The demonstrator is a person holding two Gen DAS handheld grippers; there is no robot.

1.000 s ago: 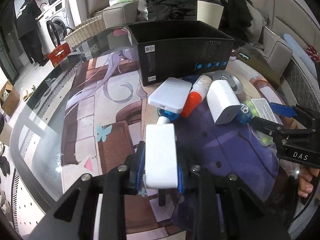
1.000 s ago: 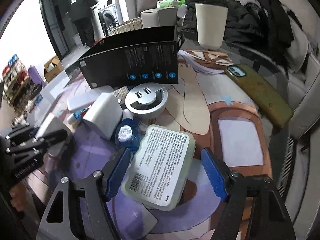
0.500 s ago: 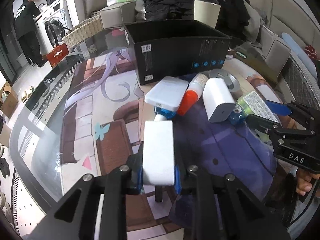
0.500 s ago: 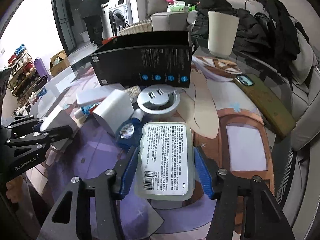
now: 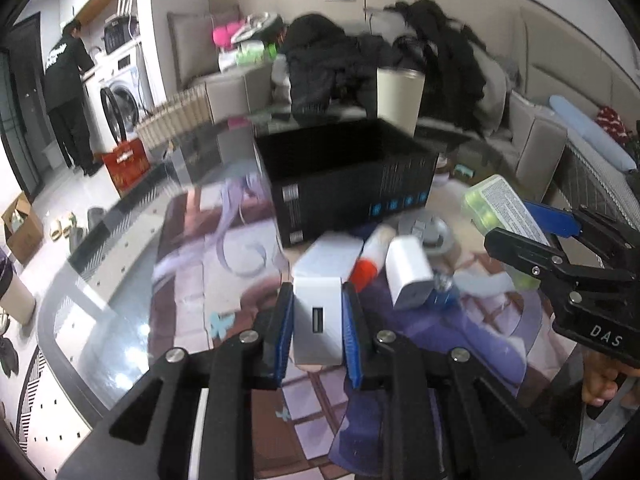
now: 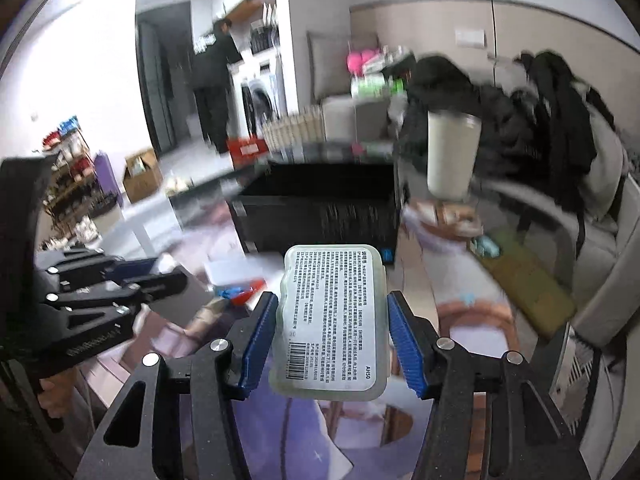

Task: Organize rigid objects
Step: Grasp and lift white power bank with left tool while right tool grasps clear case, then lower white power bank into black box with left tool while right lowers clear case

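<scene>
A: Holding a white charger [image 5: 318, 322], the left gripper [image 5: 317, 320] has both blue pads pressed on its sides; it hangs clear above the table [image 5: 120, 320].

B: And the right gripper [image 6: 332, 336]?

A: Jaws about half wide, clamped on a labelled case [image 6: 334, 316], also off the table. That one's jaws were closing within the last second; no gap at either pad now.

B: Where does the black box [image 5: 344, 176] sit?

A: Ahead of both grippers, top open. The case's far edge overlaps the box's near wall in the right view; how near they really are, cannot tell.

B: Room to move?

A: A white pack [image 5: 328, 256], orange-capped tube [image 5: 370, 258] and white block [image 5: 408, 272] crowd the mat just before the box. Left of the box the table is bare to its curved edge. A cup [image 6: 452, 156] stands just right of the box, behind it.
</scene>
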